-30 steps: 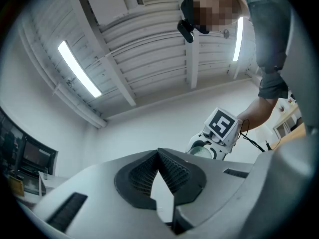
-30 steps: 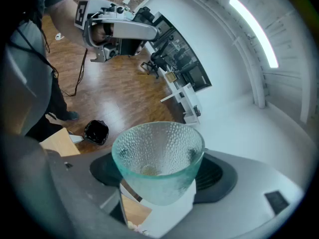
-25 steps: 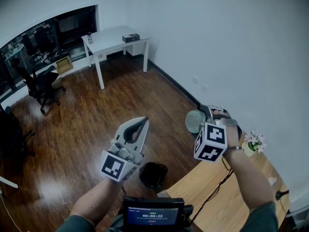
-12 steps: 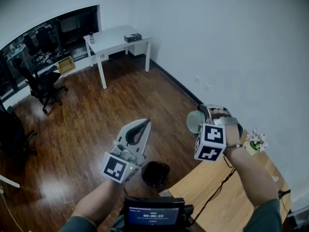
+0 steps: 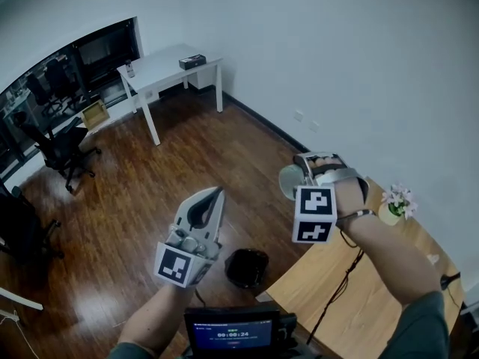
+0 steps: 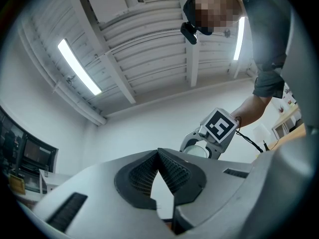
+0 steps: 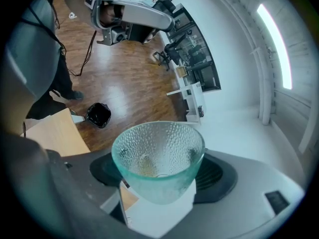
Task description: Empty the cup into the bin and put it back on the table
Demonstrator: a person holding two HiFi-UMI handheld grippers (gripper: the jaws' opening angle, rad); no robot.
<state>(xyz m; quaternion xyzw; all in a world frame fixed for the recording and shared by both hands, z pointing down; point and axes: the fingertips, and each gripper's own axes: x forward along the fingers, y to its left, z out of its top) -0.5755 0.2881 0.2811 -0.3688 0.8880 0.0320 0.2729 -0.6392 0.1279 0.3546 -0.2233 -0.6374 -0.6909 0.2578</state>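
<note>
My right gripper is shut on a clear dimpled glass cup, held in the air past the corner of the wooden table. In the right gripper view the cup sits between the two jaws, with a small pale bit in its bottom. The black bin stands on the floor below, between my two hands; in the right gripper view the bin lies far under the cup. My left gripper is shut and empty, its fingertips meeting, to the left of the cup.
A small pot of flowers stands on the wooden table near the wall. A white desk and office chairs are far across the dark wood floor. A cable runs over the table.
The right gripper with the cup has shifted a little left and up in the head view. The left gripper has hardly moved and stays shut.
</note>
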